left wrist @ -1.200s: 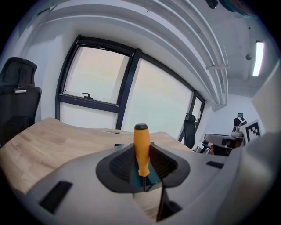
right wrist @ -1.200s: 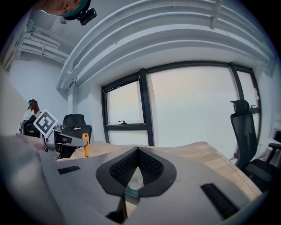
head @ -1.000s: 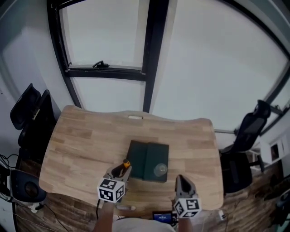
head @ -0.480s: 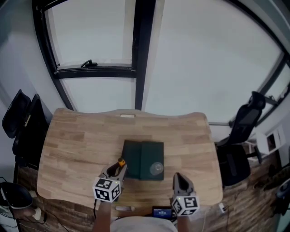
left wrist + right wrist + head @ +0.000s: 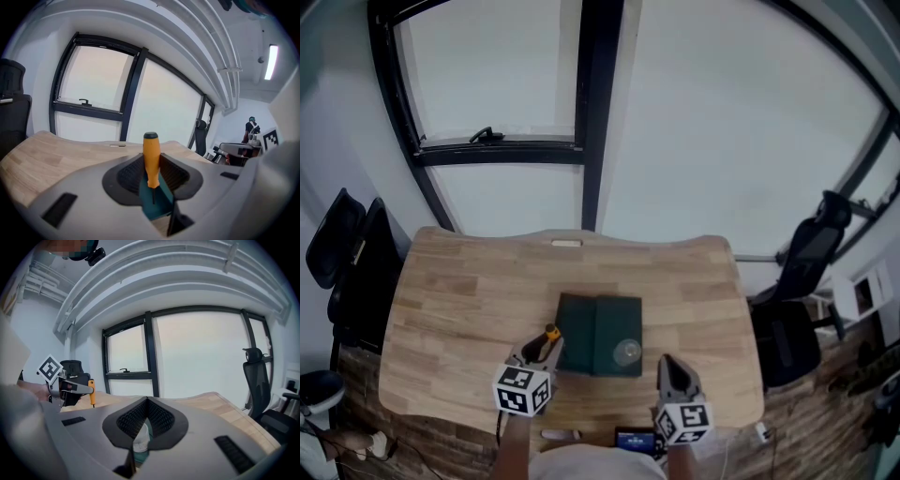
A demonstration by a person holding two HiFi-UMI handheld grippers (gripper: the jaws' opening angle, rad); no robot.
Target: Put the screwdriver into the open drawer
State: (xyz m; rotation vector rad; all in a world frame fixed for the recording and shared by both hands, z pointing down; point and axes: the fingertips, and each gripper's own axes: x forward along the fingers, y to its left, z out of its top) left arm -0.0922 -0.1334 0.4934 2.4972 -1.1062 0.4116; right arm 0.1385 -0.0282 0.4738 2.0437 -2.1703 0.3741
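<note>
One screwdriver [image 5: 151,157] stands upright, clamped by the fingers of the left gripper [image 5: 544,347] for carrying toward the box [image 5: 598,330]; the right gripper [image 5: 672,371] keeps its fingers closed, empty.

- Left gripper [image 5: 543,348] is held forward and low; its jaws are clamped on the upright handle of the screwdriver [image 5: 151,157].
- Right gripper [image 5: 673,372] is held alongside; its jaws are pressed together at the tips, with nothing gripped.
</note>
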